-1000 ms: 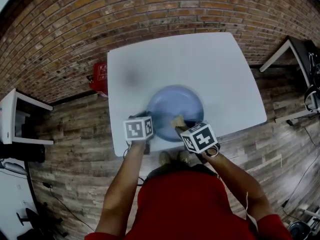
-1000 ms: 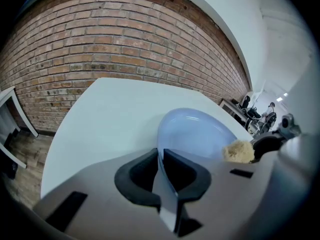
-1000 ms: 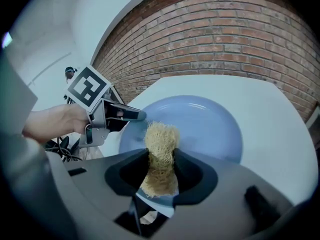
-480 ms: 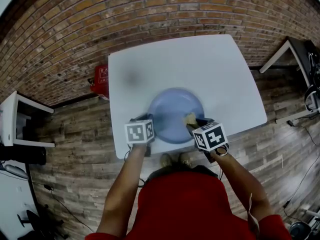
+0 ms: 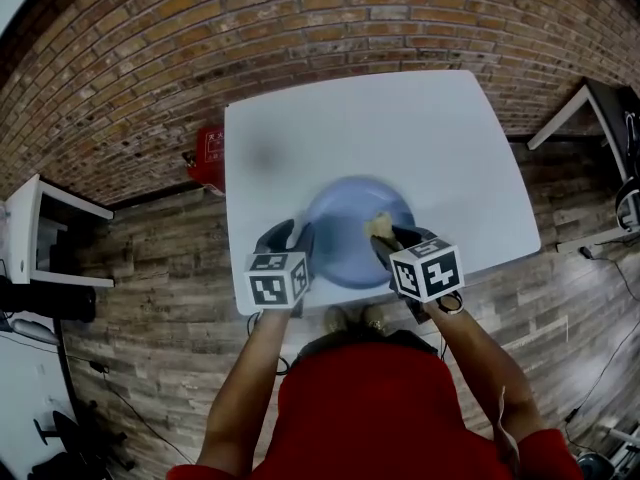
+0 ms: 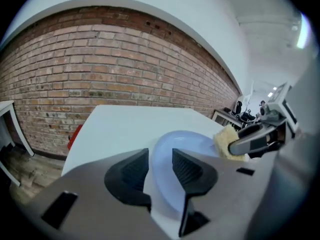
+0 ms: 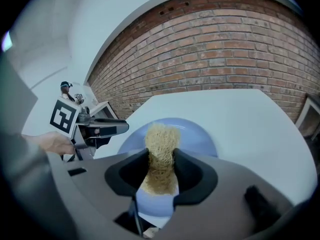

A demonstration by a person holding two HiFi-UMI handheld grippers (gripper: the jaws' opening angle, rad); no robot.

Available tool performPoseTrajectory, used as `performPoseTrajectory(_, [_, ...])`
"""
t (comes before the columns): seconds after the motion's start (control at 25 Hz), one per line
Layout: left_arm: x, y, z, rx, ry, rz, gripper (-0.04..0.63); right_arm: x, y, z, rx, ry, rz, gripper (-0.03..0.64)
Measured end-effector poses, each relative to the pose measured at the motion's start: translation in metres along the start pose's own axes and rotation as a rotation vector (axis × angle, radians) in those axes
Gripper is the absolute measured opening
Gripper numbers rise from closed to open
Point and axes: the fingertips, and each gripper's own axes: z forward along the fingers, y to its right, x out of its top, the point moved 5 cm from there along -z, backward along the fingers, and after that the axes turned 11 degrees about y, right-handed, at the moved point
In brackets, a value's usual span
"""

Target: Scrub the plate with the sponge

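A pale blue plate [image 5: 345, 218] lies on the white table [image 5: 400, 128] near its front edge. My left gripper [image 5: 289, 238] is at the plate's left rim. Its jaws are opening and stand apart, with the plate [image 6: 197, 140] showing through the gap and neither pad pressing on it. My right gripper [image 5: 385, 238] is shut on a tan, fibrous sponge [image 5: 379, 225], which it holds over the plate's right part. In the right gripper view the sponge [image 7: 161, 144] sticks out past the jaws above the plate [image 7: 202, 136]. Whether the sponge touches the plate is unclear.
A brick wall runs behind the table. A red object [image 5: 208, 156] sits on the wooden floor by the table's left side. A white stand [image 5: 40, 233] is at the far left and another table [image 5: 585, 108] at the far right.
The left gripper's jaws have spread apart and drawn back slightly from the plate's rim. The right gripper has carried the sponge from the plate's near middle to its right side.
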Motion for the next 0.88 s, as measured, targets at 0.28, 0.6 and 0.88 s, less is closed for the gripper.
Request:
performPoseTrajectory(0.28, [0.066, 0.035, -0.02, -0.092, 0.278, 0.084, 0.114, 0.053, -0.019, -0.011, 0.064, 0.243, -0.104, 0.153])
performPoseTrajectory(0.6, [0.127, 0.071, -0.052, -0.184, 0.492, 0.18, 0.043, 0.119, -0.049, -0.052, 0.15, 0.576, -0.28, 0.153])
performPoseTrajectory(0.88, [0.141, 0.09, -0.068, -0.227, 0.594, 0.236, 0.021, 0.135, -0.062, -0.076, 0.209, 0.73, -0.331, 0.153])
